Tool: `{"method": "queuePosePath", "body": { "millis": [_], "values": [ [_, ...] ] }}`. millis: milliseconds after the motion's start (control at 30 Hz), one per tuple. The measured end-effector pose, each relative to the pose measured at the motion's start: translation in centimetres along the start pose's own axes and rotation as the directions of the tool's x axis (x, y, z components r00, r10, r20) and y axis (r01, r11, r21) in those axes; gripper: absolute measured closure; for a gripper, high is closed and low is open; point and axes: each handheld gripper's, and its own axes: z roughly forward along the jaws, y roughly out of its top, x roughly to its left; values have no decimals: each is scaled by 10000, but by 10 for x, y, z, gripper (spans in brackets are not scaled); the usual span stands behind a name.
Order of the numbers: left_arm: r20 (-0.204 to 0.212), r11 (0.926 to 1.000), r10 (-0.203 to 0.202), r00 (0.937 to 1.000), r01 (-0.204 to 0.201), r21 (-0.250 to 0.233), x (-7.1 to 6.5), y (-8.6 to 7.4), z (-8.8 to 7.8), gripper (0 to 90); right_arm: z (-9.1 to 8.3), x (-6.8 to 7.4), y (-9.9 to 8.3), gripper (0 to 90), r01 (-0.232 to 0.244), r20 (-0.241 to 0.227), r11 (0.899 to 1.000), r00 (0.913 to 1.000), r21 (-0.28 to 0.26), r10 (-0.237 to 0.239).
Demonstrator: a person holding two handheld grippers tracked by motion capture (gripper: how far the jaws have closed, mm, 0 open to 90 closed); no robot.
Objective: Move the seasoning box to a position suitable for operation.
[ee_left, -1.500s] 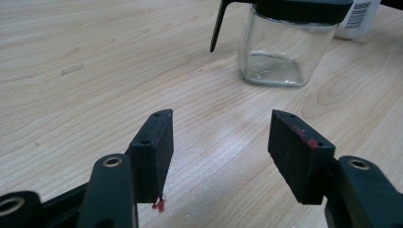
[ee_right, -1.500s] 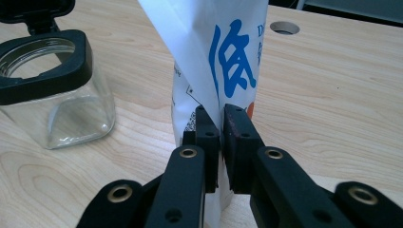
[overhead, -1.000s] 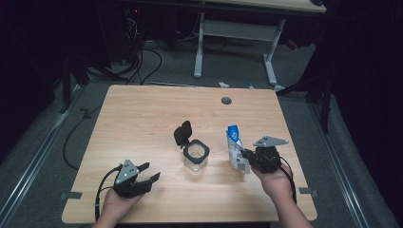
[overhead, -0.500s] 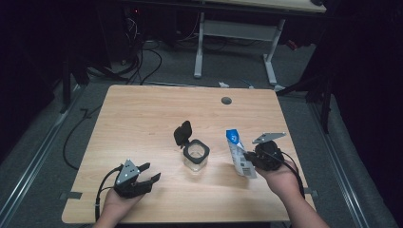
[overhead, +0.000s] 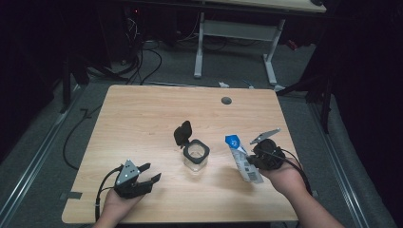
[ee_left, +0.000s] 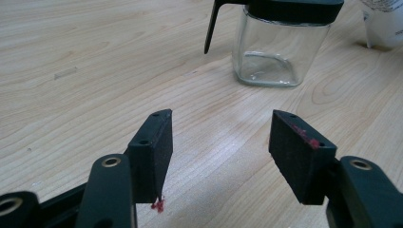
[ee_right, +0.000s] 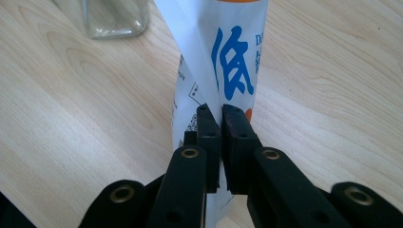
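A: We are logging the right gripper point(ee_right: 217, 116) first. Its jaws are pinching a white pouch point(ee_right: 223, 57) with blue printed characters, and the two pads are sitting nearly together with only the thin pouch wall between them. In the right gripper view the grip is landing on the pouch's lower part, near the small printed code.

B: Agreed. In the high view we are seeing the pouch point(overhead: 241, 159) standing tilted over the wooden table point(overhead: 142, 123), its blue top pointing away from the person, with the right gripper point(overhead: 256, 160) clamping it from the right side.

A: The left gripper point(ee_left: 221, 145) is standing wide, with nothing between the pads. It is resting in the left hand point(overhead: 116, 204) at the near left edge of the table, well apart from the pouch.

B: We are also noting the square glass jar point(overhead: 196, 156) between the two grippers, its black hinged lid point(overhead: 182, 133) flipped up. The pouch is sitting just beside the jar, not touching it. In the left gripper view the jar point(ee_left: 278, 47) is looking empty.
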Motion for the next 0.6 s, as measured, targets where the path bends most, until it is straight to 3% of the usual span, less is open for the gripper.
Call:
{"method": "queuePosePath", "body": {
  "millis": [500, 600],
  "values": [
    [0, 10000, 26, 10000, -26, -34, -1, 0, 0, 411, -3, 4, 8, 886, 358, 18, 9945, 9993, 980, -361],
    [5, 10000, 38, 10000, -38, -37, -1, 0, 0, 410, -4, 3, 9, 888, 216, -104, 9943, 9997, 1046, -206]
  ]
}}
